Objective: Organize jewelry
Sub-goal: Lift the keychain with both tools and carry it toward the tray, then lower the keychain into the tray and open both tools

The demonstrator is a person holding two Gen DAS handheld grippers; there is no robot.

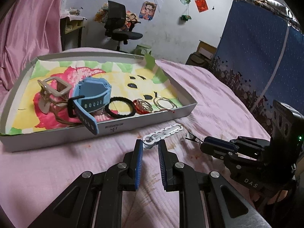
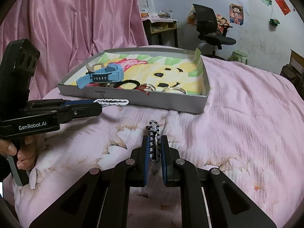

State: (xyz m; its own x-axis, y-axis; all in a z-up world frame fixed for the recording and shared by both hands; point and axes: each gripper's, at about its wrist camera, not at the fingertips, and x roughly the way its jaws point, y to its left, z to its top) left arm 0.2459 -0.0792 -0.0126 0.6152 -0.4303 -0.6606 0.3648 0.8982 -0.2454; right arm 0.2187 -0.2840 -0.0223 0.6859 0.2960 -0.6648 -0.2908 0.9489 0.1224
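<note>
While both tools hold a clip each over the pink bedspread [image 1: 209, 87], the risk lies in how little of each clip is actually pinched. At the lower centre of the left wrist view, the left tool [image 1: 150, 145] is clamped on only the near end of the white hair clip [image 1: 163, 134], whose length juts forward toward the grey box [image 1: 57, 134] in the middle left of that frame. A hold that far out on the tip could let the clip pivot or slide free and drop onto the bed short of the box wall.

In the lower centre of the right wrist view, the right tool [image 2: 154, 142] is closed on the black-and-white striped clip [image 2: 154, 140], gripped more deeply, so it looks safer.

Inside the box, the blue watch [image 1: 91, 96] has its strap hanging over the near rim, beside a beige claw clip [image 1: 53, 89], a black hair band [image 1: 121, 107] and some rings [image 1: 157, 103]. Bringing either clip in low could catch that strap and drag the watch out. The two tools are also near each other, so reaching for the box together invites a knock.
</note>
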